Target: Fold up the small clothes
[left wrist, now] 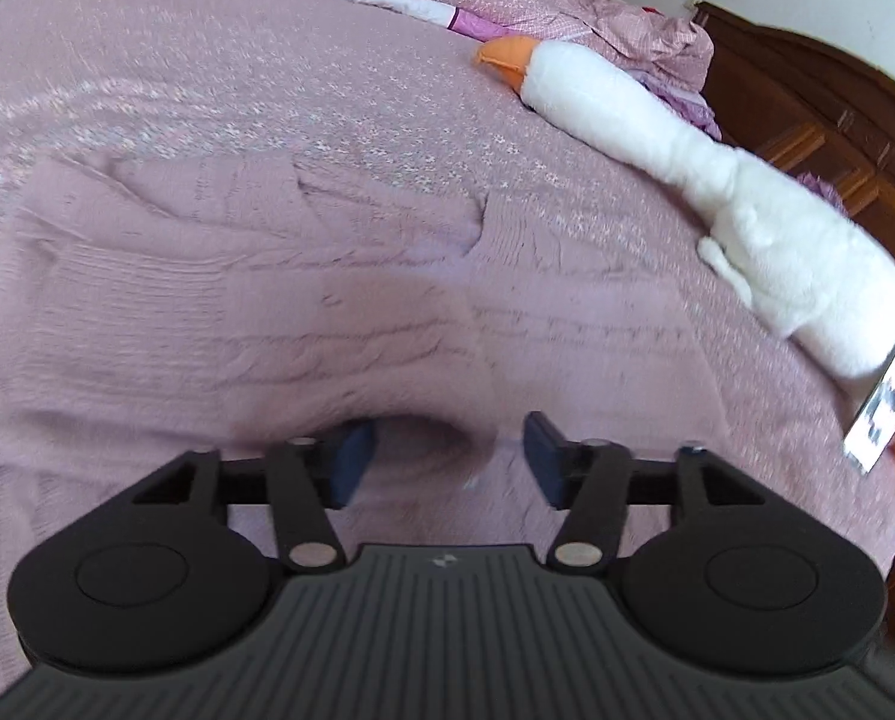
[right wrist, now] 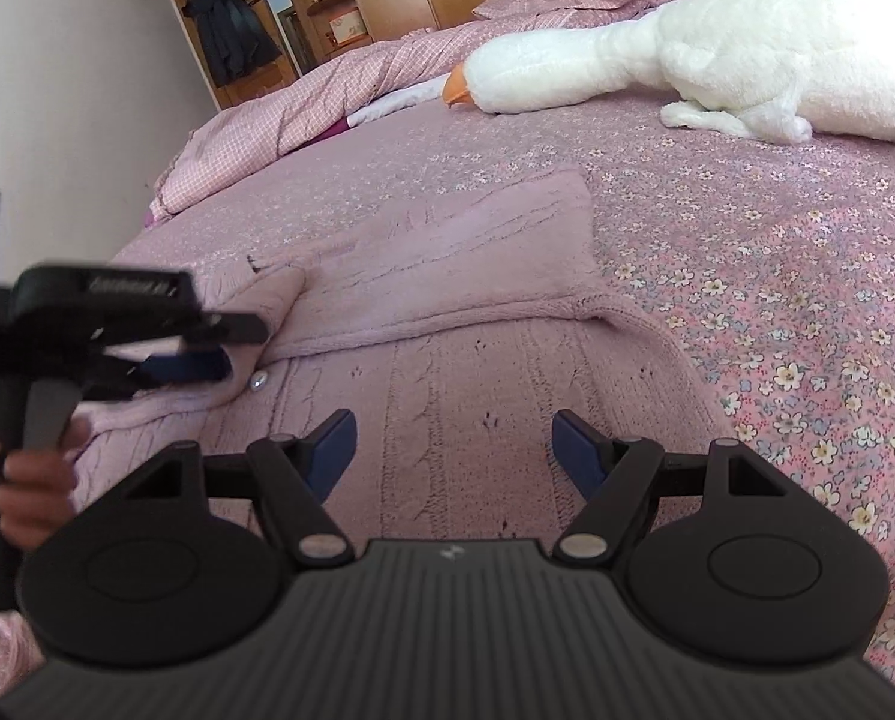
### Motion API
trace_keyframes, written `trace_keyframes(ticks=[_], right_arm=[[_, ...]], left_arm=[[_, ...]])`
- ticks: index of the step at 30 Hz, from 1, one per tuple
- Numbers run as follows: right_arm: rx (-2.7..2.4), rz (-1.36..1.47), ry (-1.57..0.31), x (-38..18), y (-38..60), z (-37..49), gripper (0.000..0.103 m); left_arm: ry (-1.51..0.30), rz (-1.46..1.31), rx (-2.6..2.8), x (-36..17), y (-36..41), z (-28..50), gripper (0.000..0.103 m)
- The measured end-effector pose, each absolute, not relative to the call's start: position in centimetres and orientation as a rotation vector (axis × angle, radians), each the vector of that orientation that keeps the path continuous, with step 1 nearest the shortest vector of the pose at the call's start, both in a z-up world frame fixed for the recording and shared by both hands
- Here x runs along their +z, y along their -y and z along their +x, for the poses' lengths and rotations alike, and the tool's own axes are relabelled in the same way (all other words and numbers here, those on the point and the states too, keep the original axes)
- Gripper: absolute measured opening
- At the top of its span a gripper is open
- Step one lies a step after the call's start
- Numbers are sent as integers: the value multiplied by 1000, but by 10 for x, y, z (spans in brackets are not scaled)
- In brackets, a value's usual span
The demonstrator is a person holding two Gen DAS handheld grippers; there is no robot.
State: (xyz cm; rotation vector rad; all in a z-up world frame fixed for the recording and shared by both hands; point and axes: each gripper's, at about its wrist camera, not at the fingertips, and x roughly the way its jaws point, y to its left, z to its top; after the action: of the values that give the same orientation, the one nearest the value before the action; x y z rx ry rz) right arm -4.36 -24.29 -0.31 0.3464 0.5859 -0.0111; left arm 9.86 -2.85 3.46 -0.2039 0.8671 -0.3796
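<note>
A bed (right wrist: 777, 276) carries it all, spread with a pink sheet printed in small flowers. Flat on it lies a pink cable-knit cardigan (right wrist: 447, 276), one sleeve folded across the body (a button shows on the front edge). Along the far side stretches a white plush goose (right wrist: 717, 42), orange beak down on the sheet. A rumpled pink checked duvet (right wrist: 303, 96) is heaped beyond, at the bed's edge.
</note>
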Motion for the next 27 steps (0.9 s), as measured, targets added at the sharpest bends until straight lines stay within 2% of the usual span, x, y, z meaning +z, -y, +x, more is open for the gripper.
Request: trace_keyframes(ticks=[6, 18, 27], right_arm=[[8, 362, -580, 2, 241, -40, 74], [161, 419, -610, 29, 216, 13, 74], [198, 503, -651, 34, 200, 52, 74]], left_arm=[[-846, -107, -318, 48, 3, 69, 75], [-822, -82, -121, 60, -77, 47, 77], [-846, -112, -43, 51, -107, 45, 77]])
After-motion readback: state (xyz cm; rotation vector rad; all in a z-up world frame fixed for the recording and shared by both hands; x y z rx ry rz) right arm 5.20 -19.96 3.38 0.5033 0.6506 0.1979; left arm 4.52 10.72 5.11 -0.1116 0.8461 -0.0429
